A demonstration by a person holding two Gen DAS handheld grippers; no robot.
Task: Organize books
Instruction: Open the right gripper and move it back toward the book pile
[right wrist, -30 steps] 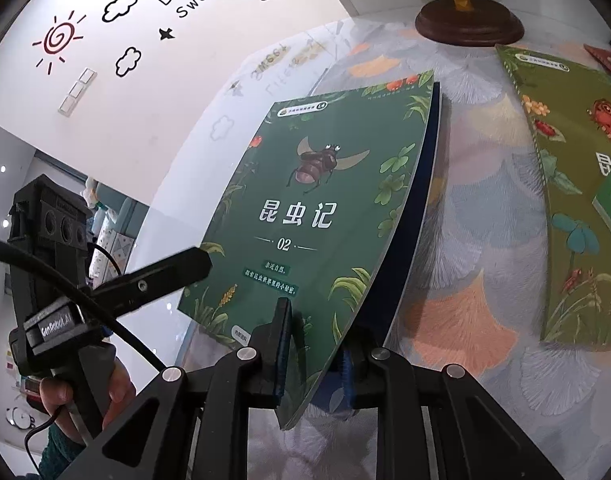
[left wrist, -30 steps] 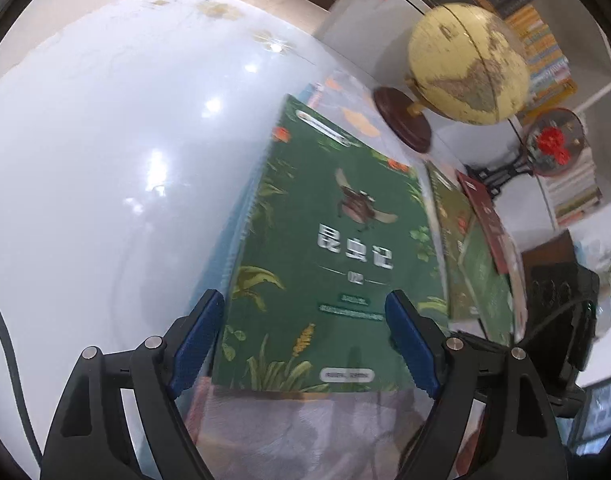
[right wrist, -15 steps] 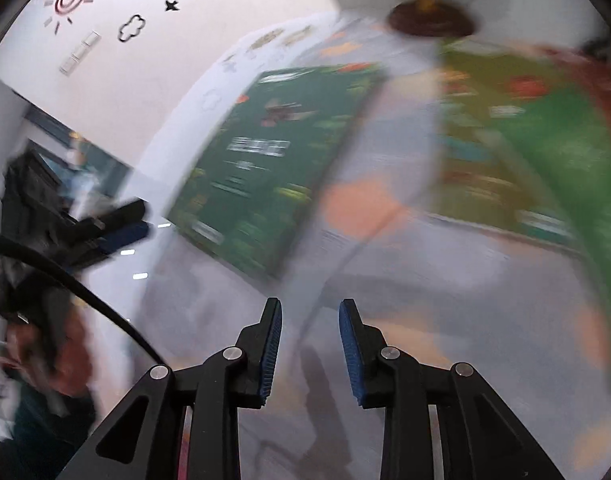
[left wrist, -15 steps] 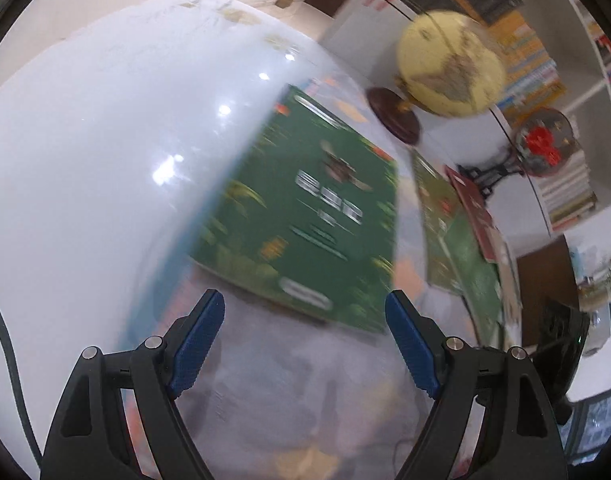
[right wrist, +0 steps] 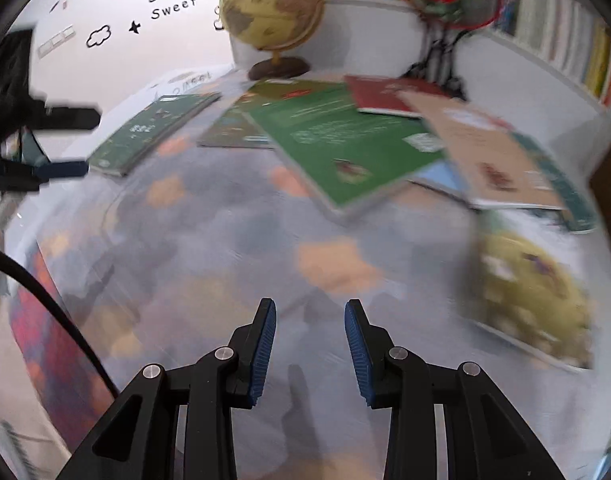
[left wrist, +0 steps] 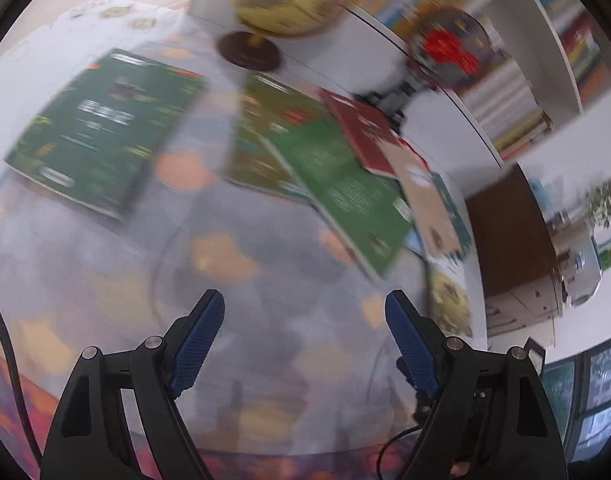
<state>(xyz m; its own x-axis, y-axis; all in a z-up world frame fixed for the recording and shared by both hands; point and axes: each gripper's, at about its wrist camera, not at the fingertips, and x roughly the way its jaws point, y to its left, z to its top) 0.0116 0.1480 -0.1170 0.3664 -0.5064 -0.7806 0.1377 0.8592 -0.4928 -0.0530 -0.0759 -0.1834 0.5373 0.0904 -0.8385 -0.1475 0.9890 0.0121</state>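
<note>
Jaws of both grippers stand apart and empty: the left gripper [left wrist: 305, 316] wide, the right gripper [right wrist: 310, 320] narrower, having just been opening with nothing between them. A dark green book [left wrist: 105, 132] lies flat on the counter [left wrist: 265, 300], left of the globe [right wrist: 271, 4]. The loose pile of books [right wrist: 345, 136] sprawls right of the globe, ahead of the right gripper, which looks nearer, their long edges slanting away.

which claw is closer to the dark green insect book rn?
Left. The left claw sits right beside the dark green insect book, empty and open. The right claw is farther back over the tablecloth, jaws just opened, nothing between them.
</note>
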